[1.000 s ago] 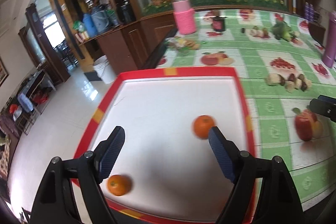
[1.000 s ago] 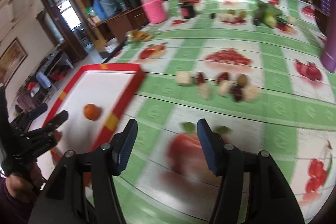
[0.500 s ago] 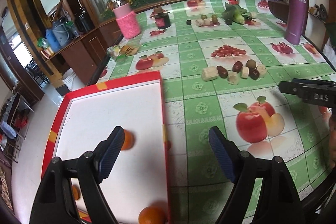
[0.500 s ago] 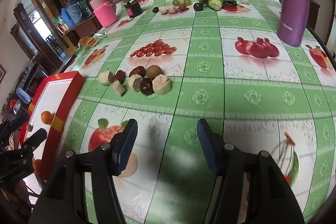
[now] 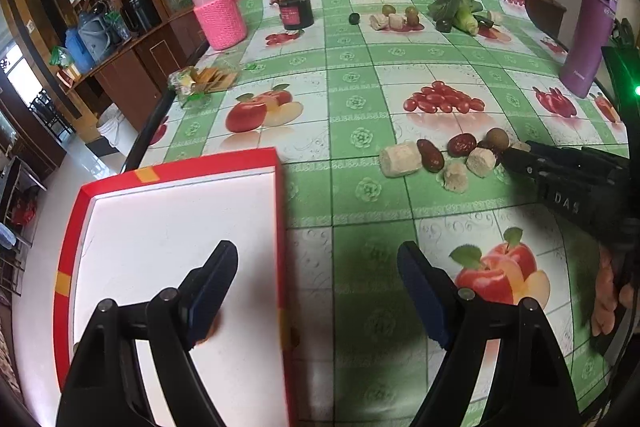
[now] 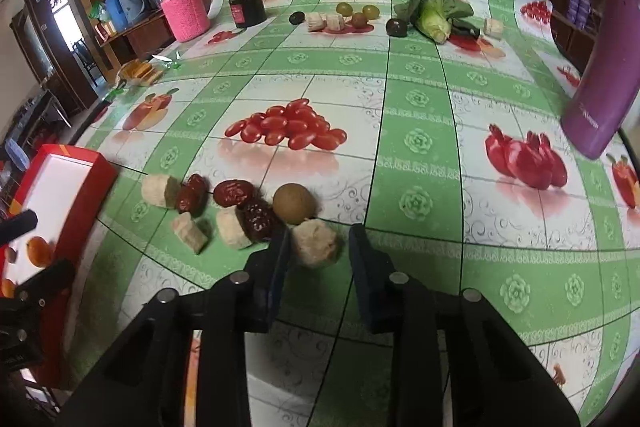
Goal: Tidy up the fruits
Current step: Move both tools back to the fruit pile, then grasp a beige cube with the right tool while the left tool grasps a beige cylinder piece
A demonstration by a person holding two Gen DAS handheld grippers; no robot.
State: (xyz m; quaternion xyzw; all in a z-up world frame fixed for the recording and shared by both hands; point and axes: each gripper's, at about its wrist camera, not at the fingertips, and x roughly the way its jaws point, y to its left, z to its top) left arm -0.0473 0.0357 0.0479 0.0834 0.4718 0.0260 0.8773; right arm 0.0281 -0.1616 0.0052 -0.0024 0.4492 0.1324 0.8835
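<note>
A cluster of fruit lies on the green fruit-print tablecloth: beige banana chunks, red dates and a brown round fruit. My right gripper is open, its jaws on either side of one beige chunk. The cluster also shows in the left wrist view, with the right gripper at its right end. A red-rimmed white tray holds oranges. My left gripper is open and empty over the tray's right rim.
A purple bottle stands at the right table edge. A pink-wrapped jar, a dark jar, more fruit pieces and leafy greens sit at the far side. A snack packet lies near the left edge.
My right gripper has moved forward to the fruit cluster and now straddles a beige chunk. My left gripper has drifted right, off the tray's middle toward its right rim.
</note>
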